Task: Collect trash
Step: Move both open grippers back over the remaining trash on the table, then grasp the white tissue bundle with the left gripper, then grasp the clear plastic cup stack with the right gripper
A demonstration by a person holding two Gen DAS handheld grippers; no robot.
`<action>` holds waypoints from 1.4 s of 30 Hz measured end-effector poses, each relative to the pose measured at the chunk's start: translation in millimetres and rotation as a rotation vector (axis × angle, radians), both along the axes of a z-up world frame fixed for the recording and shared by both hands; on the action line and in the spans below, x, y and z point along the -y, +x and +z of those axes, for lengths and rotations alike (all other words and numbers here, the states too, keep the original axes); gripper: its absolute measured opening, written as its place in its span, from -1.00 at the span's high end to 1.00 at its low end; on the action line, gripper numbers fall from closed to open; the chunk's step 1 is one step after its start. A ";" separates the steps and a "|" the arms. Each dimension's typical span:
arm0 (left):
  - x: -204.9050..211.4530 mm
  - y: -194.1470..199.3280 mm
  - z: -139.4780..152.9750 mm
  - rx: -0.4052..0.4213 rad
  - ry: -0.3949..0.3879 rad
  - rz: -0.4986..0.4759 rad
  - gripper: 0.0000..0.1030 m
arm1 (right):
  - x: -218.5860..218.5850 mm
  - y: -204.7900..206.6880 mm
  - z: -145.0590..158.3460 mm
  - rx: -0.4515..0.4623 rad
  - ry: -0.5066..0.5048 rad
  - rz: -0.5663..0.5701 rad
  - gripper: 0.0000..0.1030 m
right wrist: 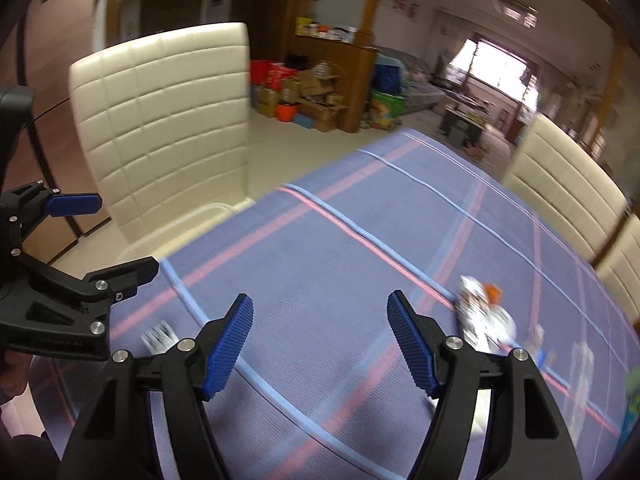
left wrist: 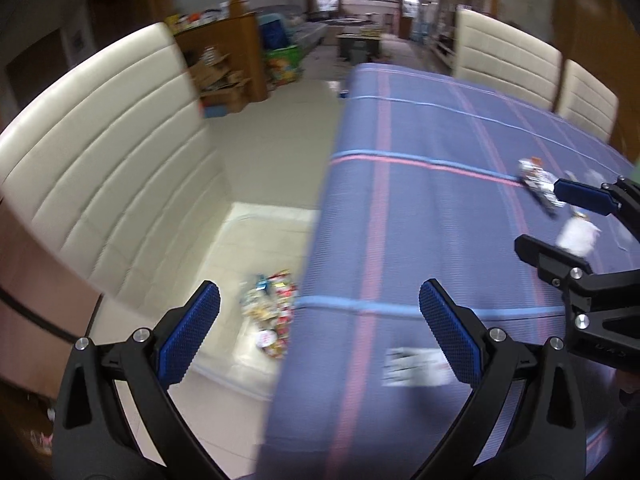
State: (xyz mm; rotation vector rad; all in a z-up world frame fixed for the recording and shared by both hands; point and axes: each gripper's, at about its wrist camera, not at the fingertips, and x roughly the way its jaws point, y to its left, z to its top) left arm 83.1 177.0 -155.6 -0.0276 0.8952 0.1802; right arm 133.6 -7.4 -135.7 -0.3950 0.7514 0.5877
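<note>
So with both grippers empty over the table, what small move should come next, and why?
Probably move the right gripper toward the crumpled wrapper just ahead to its right and straddle it. Its jaws stand open with nothing between them, and the wrapper lies loose on the blue tablecloth. The left gripper is also open and empty, over the table's edge.

A crumpled silver-and-white wrapper with an orange patch (right wrist: 482,314) lies flat on the blue checked cloth at the lower right of the right wrist view; in the left wrist view it sits at the right edge. A white scrap (left wrist: 576,236) lies just below it there. A flat white printed paper (left wrist: 414,368), blurred, lies at lower centre. A heap of colourful snack wrappers (left wrist: 272,316) sits on the pale floor, lower centre-left.
</note>
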 end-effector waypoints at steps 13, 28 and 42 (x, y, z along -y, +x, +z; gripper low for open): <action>174.8 55.0 -7.2 -0.033 -0.011 -0.334 -0.91 | 183.3 20.6 -10.2 -0.024 -0.008 -0.368 -0.32; 261.9 110.6 -37.4 -0.126 0.012 -0.415 -0.45 | 283.5 59.3 -38.6 -0.117 0.030 -0.553 -0.32; 261.7 113.8 -40.8 -0.140 -0.018 -0.432 0.30 | 280.1 59.1 -51.8 -0.109 0.029 -0.594 0.23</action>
